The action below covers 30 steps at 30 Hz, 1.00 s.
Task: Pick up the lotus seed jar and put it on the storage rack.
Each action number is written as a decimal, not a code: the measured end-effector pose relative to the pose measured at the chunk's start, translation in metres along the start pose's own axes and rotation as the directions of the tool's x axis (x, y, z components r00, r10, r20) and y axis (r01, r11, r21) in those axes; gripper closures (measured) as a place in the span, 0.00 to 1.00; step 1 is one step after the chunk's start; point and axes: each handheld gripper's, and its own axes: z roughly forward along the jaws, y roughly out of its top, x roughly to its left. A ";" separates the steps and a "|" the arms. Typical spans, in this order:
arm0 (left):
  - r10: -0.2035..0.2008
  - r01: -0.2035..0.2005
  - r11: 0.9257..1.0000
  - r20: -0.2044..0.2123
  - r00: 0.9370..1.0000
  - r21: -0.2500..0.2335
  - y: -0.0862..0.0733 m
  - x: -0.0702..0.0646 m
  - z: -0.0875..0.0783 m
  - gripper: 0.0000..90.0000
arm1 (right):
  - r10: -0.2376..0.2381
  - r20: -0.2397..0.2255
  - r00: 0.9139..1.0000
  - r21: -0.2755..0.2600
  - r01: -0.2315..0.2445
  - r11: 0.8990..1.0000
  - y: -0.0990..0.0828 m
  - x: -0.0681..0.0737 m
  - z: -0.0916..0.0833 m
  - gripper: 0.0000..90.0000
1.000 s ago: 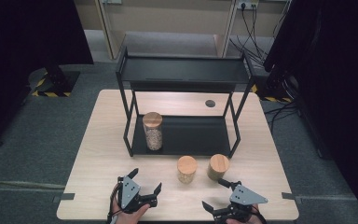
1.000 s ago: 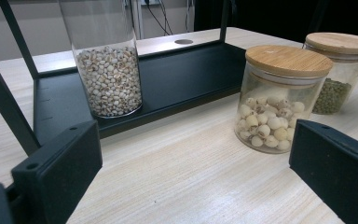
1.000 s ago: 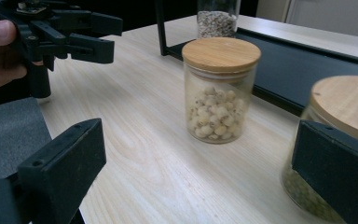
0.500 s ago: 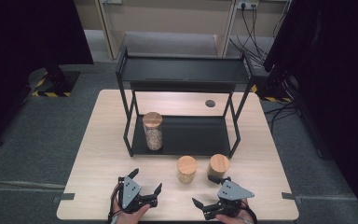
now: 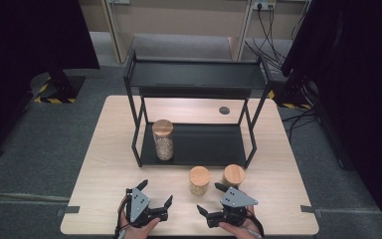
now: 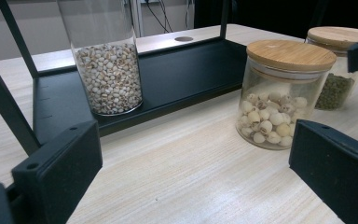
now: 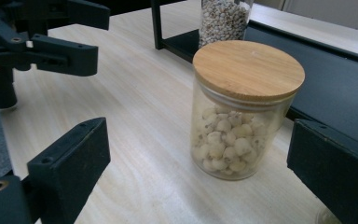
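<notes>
Light wooden table [image 5: 104, 164], rectangular, taking up the middle of the high view, with a small round grommet hole [image 5: 224, 110] near its far edge. Stood on it a black metal two-tier shelf rack [image 5: 196, 74], its upper deck hiding part of the tabletop behind; cut off at the top in both gripper views, so just the lower tray and posts made out there. On the lower tray, at its left end, a tall clear glass jar of pale grain with a bamboo lid [image 5: 163, 139]; lid cropped away in the left gripper view [image 6: 108, 74]. On the bare table just in front of the rack, a short clear glass jar of whitish round seeds with a bamboo lid [image 5: 199, 180], upright, seen close in the right gripper view [image 7: 240, 112]. Just beside it to the right, not clearly touching, a second short lidded glass jar of green beans [image 5: 233, 175], partly covered in the left gripper view [image 6: 338, 70] by a black jaw. Near the table's front edge, the left gripper [image 5: 155, 196], jaws spread wide, nothing between them, aimed toward the rack. To its right the right gripper [image 5: 210, 198], jaws apart though lately narrowing a little, pads clear of the whitish-seed jar, which sat ahead of them in line with the gap. Hands largely cut off by the bottom edge.
</notes>
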 end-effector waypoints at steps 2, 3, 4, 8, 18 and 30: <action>0.001 -0.001 1.000 0.000 1.000 -0.002 0.000 -0.001 0.000 0.02 | 0.001 0.007 1.000 0.002 -0.001 1.000 0.001 0.000 0.001 0.08; 0.000 0.000 1.000 0.000 1.000 -0.003 0.000 -0.001 -0.001 0.02 | 0.005 0.018 1.000 0.005 -0.005 1.000 0.002 0.001 0.003 0.08; 0.002 -0.002 1.000 0.000 1.000 -0.005 0.000 -0.001 -0.001 0.02 | 0.006 0.023 1.000 0.006 -0.006 1.000 0.003 0.002 0.005 0.08; 0.001 -0.001 1.000 -0.001 1.000 -0.007 0.000 -0.001 -0.001 0.02 | 0.007 0.042 0.999 0.009 -0.007 1.000 0.007 0.004 0.010 0.10; 0.002 -0.002 1.000 0.004 1.000 -0.006 0.001 -0.001 -0.001 0.02 | 0.031 0.105 0.994 0.025 -0.034 0.999 0.012 0.014 0.021 0.13; 0.001 -0.001 1.000 0.011 1.000 -0.002 0.001 -0.001 -0.001 0.02 | 0.034 0.183 0.983 0.046 -0.043 0.998 0.020 0.030 0.036 0.14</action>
